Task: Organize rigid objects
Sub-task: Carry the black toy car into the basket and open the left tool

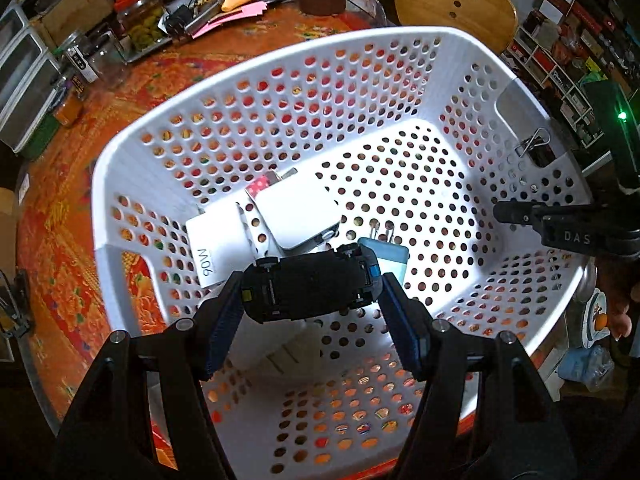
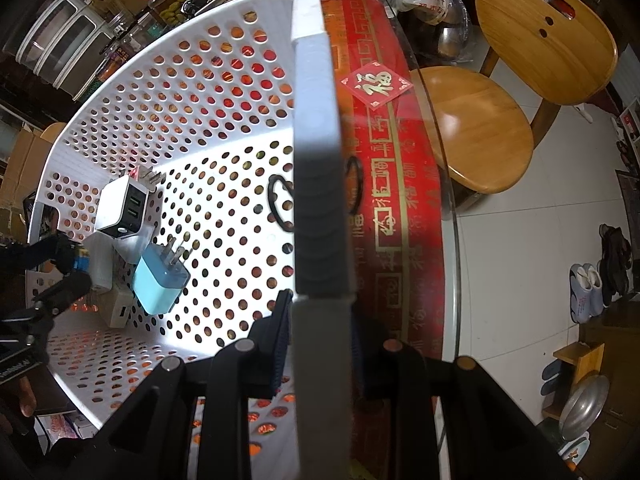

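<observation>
White perforated basket [image 1: 240, 92] on red-patterned table [image 1: 72, 264], jars [image 1: 140, 24] beside

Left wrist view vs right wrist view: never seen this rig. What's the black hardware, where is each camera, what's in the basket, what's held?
There is no robot arm: a person holds a two-finger gripper in each hand, with a fisheye camera on each looking along its fingers.

The left wrist view looks down into a white perforated basket on a red patterned tablecloth. The left gripper holds a black toy car, underside up, between its blue-padded fingers.

The right wrist view looks along the basket's rim. The right gripper is shut on that rim.

Inside the basket lie a white charger, a blue plug adapter and other white blocks. A binder clip hangs on the basket's handle opening.
</observation>
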{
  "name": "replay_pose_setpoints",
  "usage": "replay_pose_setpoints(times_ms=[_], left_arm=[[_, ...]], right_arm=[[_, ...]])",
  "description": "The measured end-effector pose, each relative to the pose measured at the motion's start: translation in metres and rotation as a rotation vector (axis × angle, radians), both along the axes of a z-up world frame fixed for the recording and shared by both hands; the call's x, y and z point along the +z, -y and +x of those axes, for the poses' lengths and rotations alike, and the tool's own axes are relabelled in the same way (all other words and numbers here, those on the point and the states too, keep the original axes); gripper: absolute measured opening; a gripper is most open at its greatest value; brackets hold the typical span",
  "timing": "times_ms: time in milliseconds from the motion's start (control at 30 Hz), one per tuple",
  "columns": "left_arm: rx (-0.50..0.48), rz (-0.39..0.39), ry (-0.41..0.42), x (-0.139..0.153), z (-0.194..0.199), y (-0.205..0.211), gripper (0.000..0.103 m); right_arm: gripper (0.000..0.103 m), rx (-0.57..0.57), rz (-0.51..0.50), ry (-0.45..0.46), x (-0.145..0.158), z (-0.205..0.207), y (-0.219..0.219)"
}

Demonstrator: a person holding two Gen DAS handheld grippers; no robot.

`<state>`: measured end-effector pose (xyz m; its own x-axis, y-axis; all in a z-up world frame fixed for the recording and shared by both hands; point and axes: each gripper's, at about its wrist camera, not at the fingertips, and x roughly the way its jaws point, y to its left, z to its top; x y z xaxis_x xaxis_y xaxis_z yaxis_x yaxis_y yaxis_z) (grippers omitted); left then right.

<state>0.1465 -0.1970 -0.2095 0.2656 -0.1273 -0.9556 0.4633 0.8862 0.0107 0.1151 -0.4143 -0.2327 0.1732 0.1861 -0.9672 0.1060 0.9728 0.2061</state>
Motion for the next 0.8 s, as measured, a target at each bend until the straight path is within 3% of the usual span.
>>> replay_pose_setpoints(times_ms=[533, 667, 800], left_arm=[[0.019, -0.009, 0.0, -0.009, 0.001, -0.002, 0.066], [-0.004, 0.005, 0.039, -0.005, -0.005, 0.003, 0.089], [-0.012, -0.005, 0.05, 0.001, -0.008, 0.005, 0.091]], right_arm=[[0.025, 0.007, 0.0, -0.003, -0.001, 0.0, -0.001], [0.025, 0.009, 0.0, -0.003, -0.001, 0.0, -0.001], [0.025, 0.009, 0.0, -0.003, -0.001, 0.0, -0.001]])
